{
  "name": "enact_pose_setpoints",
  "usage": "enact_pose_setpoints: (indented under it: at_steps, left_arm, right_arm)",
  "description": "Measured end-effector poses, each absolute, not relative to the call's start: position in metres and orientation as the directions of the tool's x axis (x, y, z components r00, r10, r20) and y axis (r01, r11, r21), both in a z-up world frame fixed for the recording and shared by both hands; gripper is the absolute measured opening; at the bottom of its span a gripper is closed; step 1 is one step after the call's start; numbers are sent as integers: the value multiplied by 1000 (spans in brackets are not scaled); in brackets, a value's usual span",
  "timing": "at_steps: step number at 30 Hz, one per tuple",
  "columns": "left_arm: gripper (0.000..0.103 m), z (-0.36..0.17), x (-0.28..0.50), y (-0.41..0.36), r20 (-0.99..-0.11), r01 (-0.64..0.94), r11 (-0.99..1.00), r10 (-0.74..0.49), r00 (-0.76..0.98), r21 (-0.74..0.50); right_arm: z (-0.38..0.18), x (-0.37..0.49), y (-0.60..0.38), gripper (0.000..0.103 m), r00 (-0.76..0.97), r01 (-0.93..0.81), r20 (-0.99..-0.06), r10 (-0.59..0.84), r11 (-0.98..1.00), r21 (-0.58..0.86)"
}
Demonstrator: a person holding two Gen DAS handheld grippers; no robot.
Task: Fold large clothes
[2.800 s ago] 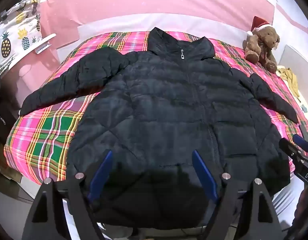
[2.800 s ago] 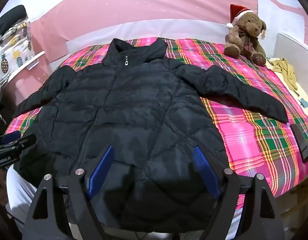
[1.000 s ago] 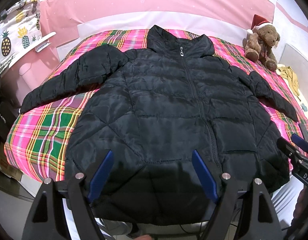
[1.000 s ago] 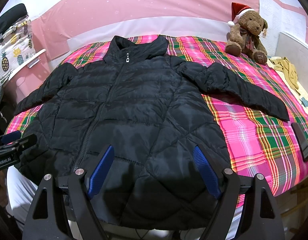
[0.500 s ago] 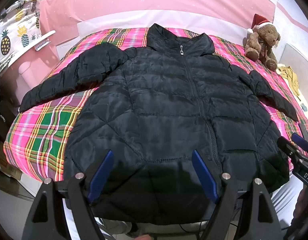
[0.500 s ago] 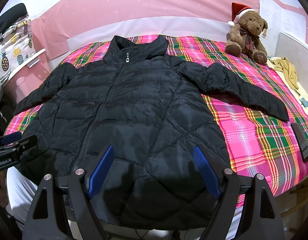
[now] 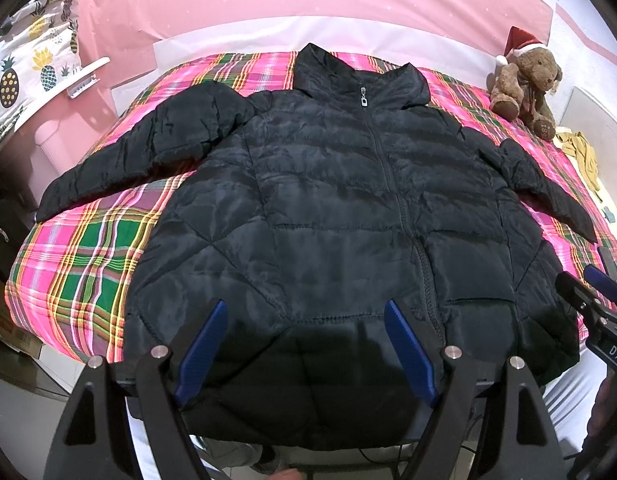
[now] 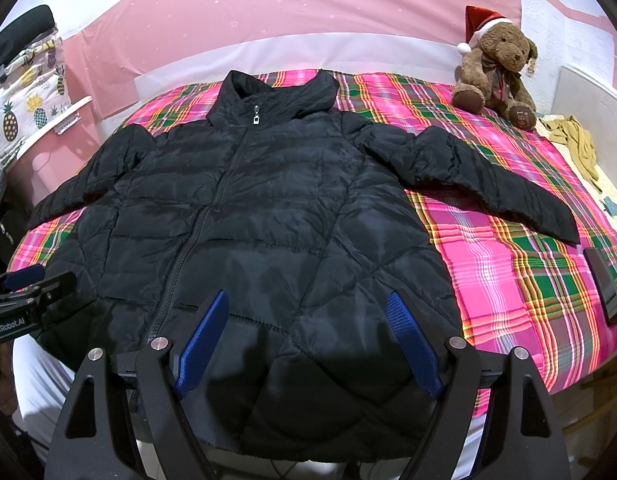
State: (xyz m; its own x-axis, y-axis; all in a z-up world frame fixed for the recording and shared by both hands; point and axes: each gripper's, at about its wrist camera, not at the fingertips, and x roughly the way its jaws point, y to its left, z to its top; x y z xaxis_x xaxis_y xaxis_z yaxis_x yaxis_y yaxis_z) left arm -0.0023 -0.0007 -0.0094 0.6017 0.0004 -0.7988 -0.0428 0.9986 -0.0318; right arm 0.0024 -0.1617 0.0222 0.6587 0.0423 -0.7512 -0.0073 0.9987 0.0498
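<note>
Left gripper (image 8: 32, 304) body, seen at the left edge of the right wrist view: white lettering "GenRobot.AI".
Right gripper (image 7: 600, 312) body, seen at the right edge of the left wrist view: white letters "DAS", cut off by the frame edge.
Teddy bear (image 8: 494, 68) foot sole, the one nearer the right edge in the right wrist view: pale stitched mark that looks like "189", not sharp enough to be sure.
Teddy bear (image 7: 524, 80) foot in the left wrist view: similar mark, unreadable.
</note>
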Motion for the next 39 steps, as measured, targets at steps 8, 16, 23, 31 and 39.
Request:
enact_pose_setpoints:
  at_steps: [8, 16, 23, 31, 39]
  left_arm:
    - [82, -15, 6, 3, -811, -49, 998, -1, 585, -37]
    - [82, -22, 28, 21, -820, -80, 996, 15, 572, -38]
    - [82, -30, 63, 71, -811, -166, 984, 42, 583, -68]
    - [81, -40, 102, 155, -785, -313, 943, 106, 611, -116]
    - [74, -64, 135, 247, -808, -480, 865, 175, 562, -147]
  right_arm:
    - [19, 13, -162, 81, 651, -10, -758, 40, 999, 44]
    - [17, 37, -156, 81, 650, -31, -758, 50, 999, 39]
    - [14, 79, -137, 81, 653, -109, -750, 104, 993, 42]
    - [9, 133, -109, 81, 641, -206, -750, 161, 978, 33]
    - [-5, 174, -97, 81, 617, -222, -771, 155, 975, 18]
